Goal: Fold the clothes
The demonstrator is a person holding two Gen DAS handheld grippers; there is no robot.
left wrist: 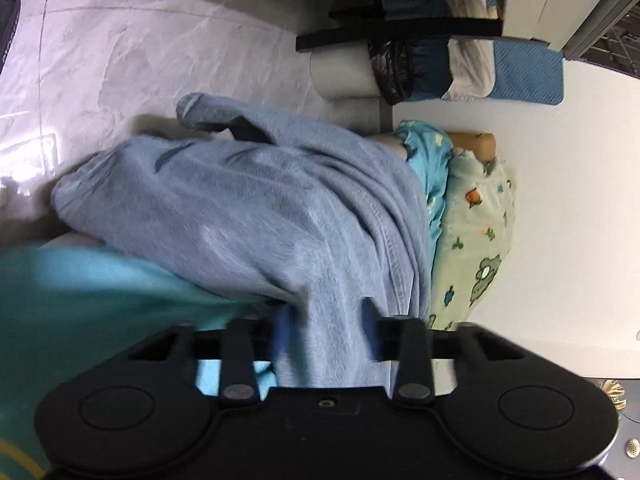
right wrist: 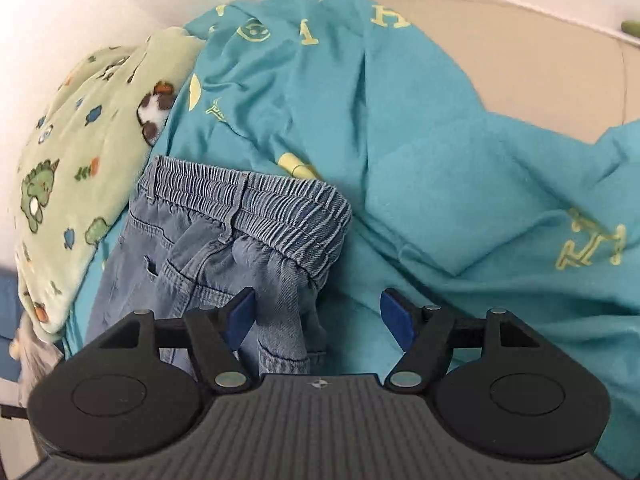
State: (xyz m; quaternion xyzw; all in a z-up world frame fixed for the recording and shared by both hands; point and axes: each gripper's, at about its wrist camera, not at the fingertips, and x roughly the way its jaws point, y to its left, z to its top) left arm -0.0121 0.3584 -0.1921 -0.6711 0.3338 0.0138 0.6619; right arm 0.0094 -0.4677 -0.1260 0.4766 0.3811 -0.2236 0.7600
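Light blue denim trousers (left wrist: pixel 248 216) drape away from my left gripper (left wrist: pixel 326 324) in the left wrist view. A bunched length of them fills the gap between its two fingers, so the gripper is shut on the cloth. In the right wrist view the trousers (right wrist: pixel 224 240) lie crumpled on a teal sheet (right wrist: pixel 420 152), elastic waistband (right wrist: pixel 256 204) uppermost. My right gripper (right wrist: pixel 318 318) hovers just over them and is open. A fold of denim rises beside its left blue fingertip (right wrist: pixel 240 316), while the right fingertip (right wrist: pixel 396 320) is over bare sheet.
A green fleece blanket (right wrist: pixel 80 168) with dinosaur prints lies beside the trousers, against a white wall (left wrist: pixel 560 200). Beige upholstery (right wrist: pixel 500 60) shows beyond the teal sheet. In the left wrist view there are a pale marble floor (left wrist: pixel 140 60), dark furniture and bags (left wrist: pixel 400 40).
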